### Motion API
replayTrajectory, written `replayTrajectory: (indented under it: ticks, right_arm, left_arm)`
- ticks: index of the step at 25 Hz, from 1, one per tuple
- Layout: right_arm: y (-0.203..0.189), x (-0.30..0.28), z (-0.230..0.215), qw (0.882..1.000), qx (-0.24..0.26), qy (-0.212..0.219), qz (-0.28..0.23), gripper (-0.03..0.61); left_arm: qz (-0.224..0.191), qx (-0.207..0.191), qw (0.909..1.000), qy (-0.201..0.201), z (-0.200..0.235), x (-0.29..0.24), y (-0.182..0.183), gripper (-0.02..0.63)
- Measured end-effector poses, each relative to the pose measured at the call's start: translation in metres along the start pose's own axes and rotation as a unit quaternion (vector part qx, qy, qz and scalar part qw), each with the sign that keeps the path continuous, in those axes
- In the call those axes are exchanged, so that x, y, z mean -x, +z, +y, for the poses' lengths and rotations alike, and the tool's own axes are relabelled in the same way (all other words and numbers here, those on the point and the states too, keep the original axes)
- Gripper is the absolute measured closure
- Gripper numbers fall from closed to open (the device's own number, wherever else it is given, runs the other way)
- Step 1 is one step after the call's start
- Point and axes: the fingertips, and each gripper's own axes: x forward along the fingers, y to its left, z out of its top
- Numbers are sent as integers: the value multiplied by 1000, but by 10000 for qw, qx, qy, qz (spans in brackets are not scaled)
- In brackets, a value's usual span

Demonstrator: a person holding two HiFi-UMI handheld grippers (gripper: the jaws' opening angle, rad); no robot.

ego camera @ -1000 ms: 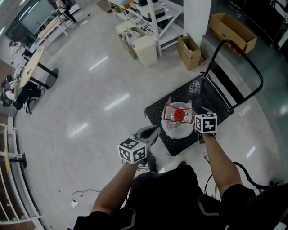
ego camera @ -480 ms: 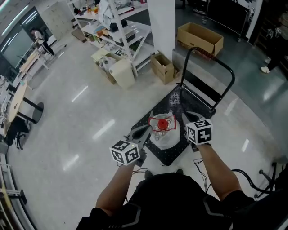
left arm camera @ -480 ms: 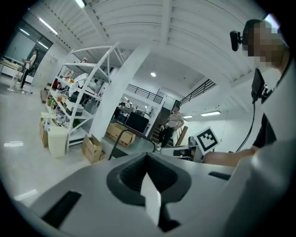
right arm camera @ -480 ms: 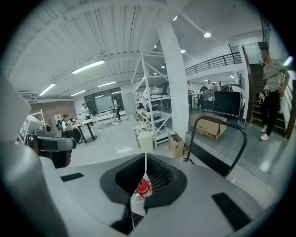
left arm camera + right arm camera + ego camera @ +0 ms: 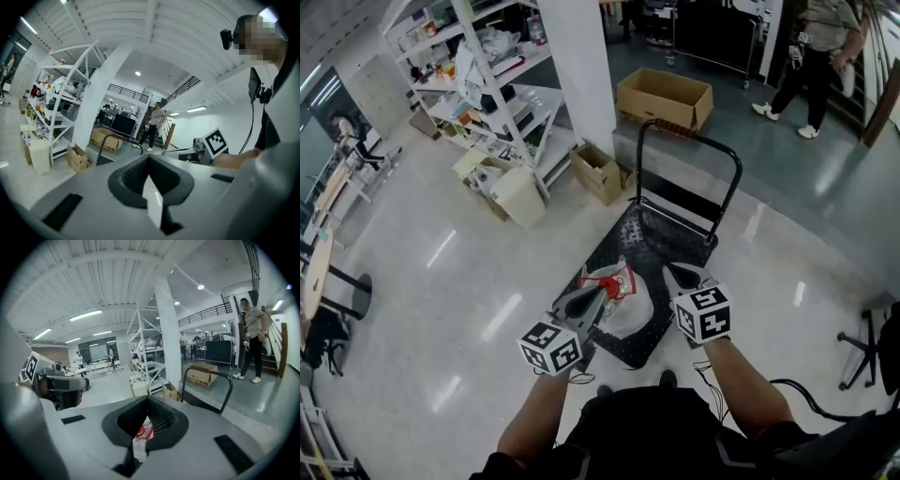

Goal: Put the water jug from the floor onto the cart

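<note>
The water jug (image 5: 623, 298), clear plastic with a red cap and red label, stands on the near end of the cart's black deck (image 5: 654, 234). Its red label (image 5: 144, 431) shows below the right gripper's jaws. My left gripper (image 5: 600, 288) hangs by the jug's left side, jaws together and empty (image 5: 150, 159). My right gripper (image 5: 669, 270) hangs by the jug's right side, above it. Its jaws (image 5: 149, 401) have just been closing and now meet with nothing between them. Neither gripper touches the jug.
The cart's black push handle (image 5: 689, 131) rises at its far end. Beyond stand a white pillar (image 5: 581, 66), white shelving (image 5: 487, 75), cardboard boxes (image 5: 664, 97), a white bin (image 5: 520, 195) and a walking person (image 5: 811, 47). A chair base (image 5: 862, 337) and cables (image 5: 787, 384) lie right.
Both grippers have lifted up and away from the jug's sides. The right gripper's jaws, open beside the jug before, have come together. The head view has tilted up toward the room.
</note>
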Motion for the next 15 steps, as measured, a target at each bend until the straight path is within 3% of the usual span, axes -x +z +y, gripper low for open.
replayTrajectory:
  ticks: [5,9,12,15]
  right_arm:
    - [11,59,-47,9956,-335,-734,-474,577]
    - [5,107,-49,9870,-587,-1302,-743,577]
    - [-6,141,-40,9773,-703,-1817,-838,577]
    - [-39,182,-20,9638,-994,-2320,-859,577]
  left_arm:
    - [182,-201,9975,-653,-36,-38,4,612]
    - [261,-452,9908,-1247,-67,-38,8,612]
    - [189,-772,9797,-1843,-92,-28,12,612]
    - [182,-1035,9625,-2500,-126,-3,-5,612]
